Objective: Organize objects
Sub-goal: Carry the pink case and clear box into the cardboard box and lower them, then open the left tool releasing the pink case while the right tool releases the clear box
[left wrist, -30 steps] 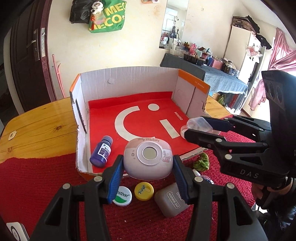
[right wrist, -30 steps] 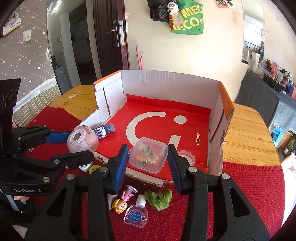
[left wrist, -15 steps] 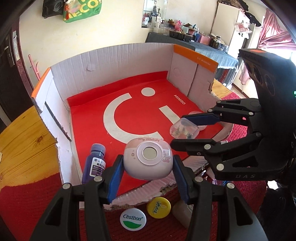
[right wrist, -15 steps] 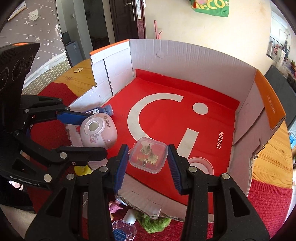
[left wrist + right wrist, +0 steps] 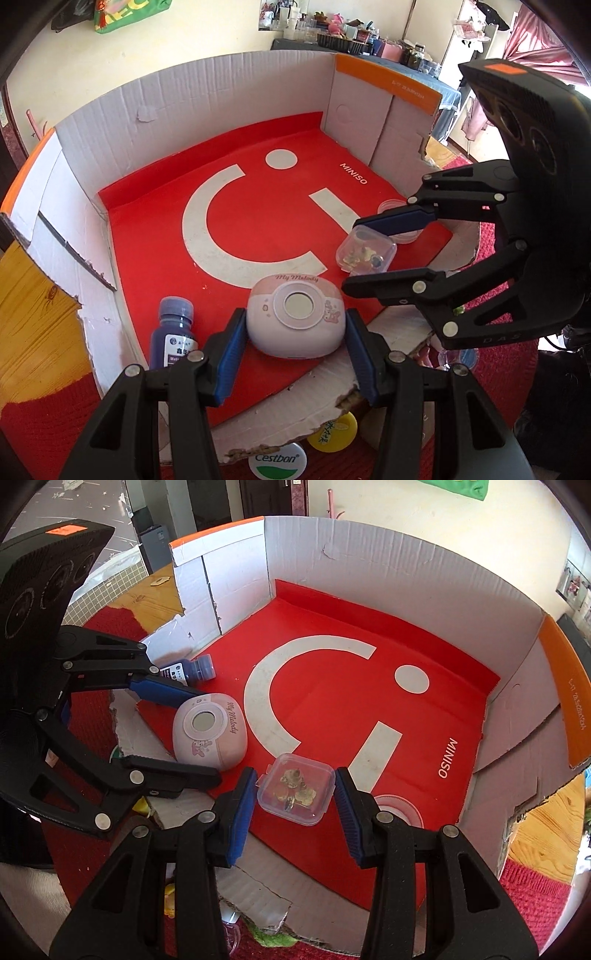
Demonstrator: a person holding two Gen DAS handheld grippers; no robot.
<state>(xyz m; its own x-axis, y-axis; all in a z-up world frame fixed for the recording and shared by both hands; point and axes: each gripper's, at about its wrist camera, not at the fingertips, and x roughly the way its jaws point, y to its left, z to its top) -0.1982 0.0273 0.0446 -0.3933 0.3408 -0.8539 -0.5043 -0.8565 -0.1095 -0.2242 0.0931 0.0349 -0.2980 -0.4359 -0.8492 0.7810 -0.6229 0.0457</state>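
— Cardboard box (image 5: 221,85) first, the big one with the red floor and white walls, sitting on the counter (image 5: 33,295) over a red cloth (image 5: 532,893). Both claws reach in over its torn near edge.

— What's the left claw (image 5: 293,354) got?

— That pink rounded case (image 5: 295,317), the one lettered "My Melody". Its blue pads press on either side, so the case sits squarely between the fingers, low near the box's front edge.

— And the right claw (image 5: 293,808)?

— Closed on a small clear plastic box (image 5: 297,794) with little trinkets inside, narrower grip than the other. It sits just right of the pink case, also close to the red floor; whether either one touches the floor I can't tell.

— Anything already lying in there?

— A purple bottle (image 5: 173,332) on its side by the left wall, just beside the left claw. A round clear lid (image 5: 399,808) lies on the floor behind the right claw.

— Outside the box?

— A white "Cestbon" cap (image 5: 277,461) and a yellow cap (image 5: 332,432) on the cloth, just below the front edge.
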